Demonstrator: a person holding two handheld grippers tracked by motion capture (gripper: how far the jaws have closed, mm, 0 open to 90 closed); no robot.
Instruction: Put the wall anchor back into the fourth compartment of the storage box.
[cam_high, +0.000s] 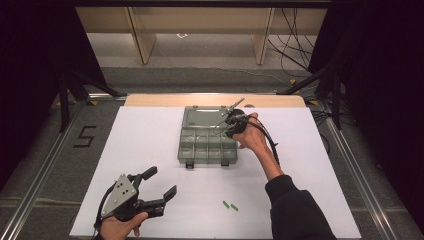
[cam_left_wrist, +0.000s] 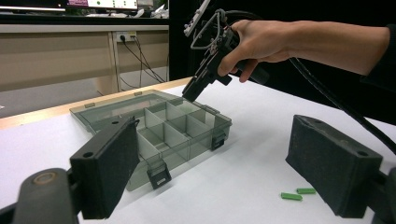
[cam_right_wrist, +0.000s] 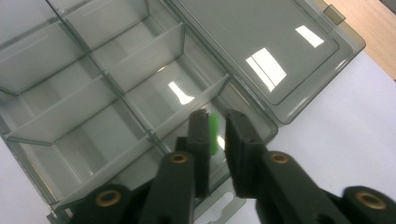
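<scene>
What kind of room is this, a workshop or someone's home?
Probably a lab recording bay: a white-covered table between dark curtains, loose cables on the floor, and a taped number five.

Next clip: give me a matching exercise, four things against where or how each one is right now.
Things:
1. left hand-held gripper
2. right hand-held gripper
3. two green pieces
4. organizer box

States:
A. lying on the white table surface
B. lid open, compartments showing
C. jaws spread wide, nothing between them
D. over a box compartment, green piece between its jaws

Pairs: 1-C, 2-D, 3-A, 4-B
</scene>
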